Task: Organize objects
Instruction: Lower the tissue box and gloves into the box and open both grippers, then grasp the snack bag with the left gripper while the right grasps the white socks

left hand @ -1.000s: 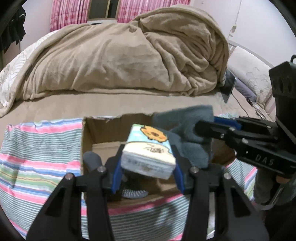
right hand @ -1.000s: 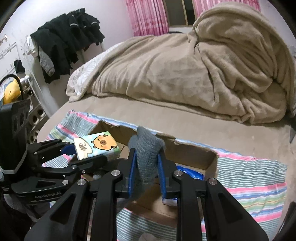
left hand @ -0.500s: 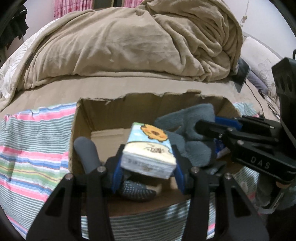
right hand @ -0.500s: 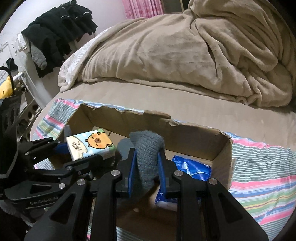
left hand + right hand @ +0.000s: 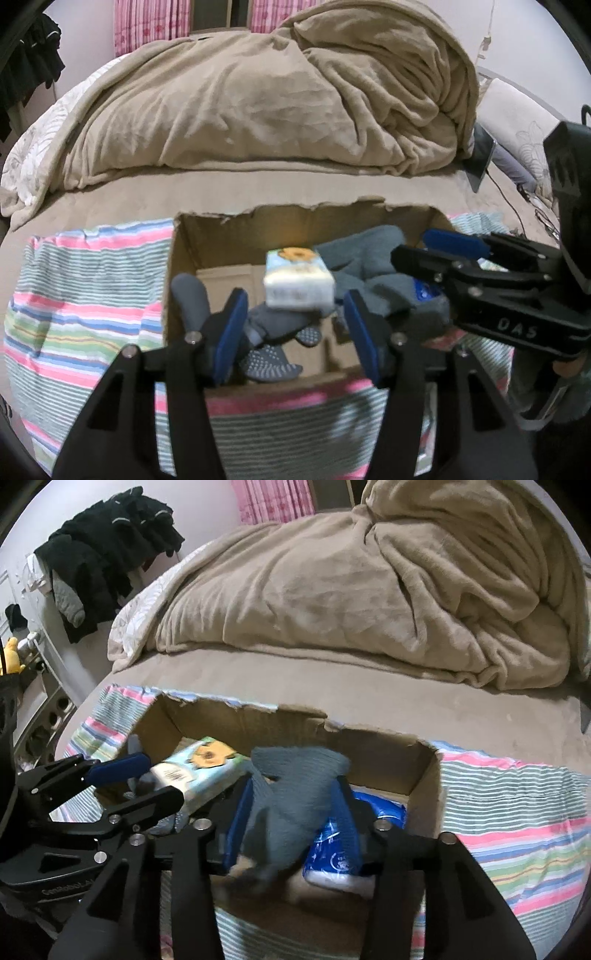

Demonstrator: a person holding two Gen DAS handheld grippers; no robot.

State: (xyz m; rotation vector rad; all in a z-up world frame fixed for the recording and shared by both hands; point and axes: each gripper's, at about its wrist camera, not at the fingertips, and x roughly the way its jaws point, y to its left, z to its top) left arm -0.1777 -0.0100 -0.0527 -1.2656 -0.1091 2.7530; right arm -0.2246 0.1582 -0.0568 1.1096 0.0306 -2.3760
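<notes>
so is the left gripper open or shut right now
Open. The left gripper has its blue pads spread, and the tissue pack sits free between them.

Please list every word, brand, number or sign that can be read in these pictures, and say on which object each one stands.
"DAS": on the body of the right gripper.
"GenRoboAI", partly cut off: on the body of the left gripper.
Tissue pack: barcode and small print, too blurred to read.
Blue packet: white marks, unreadable.

1. A tissue pack [image 5: 298,281], pale blue with an orange cartoon face, is seen blurred above grey dotted socks [image 5: 271,363] inside the torn cardboard box [image 5: 184,258].
2. A grey sock [image 5: 291,805] is draped over a blue packet [image 5: 340,853].
</notes>
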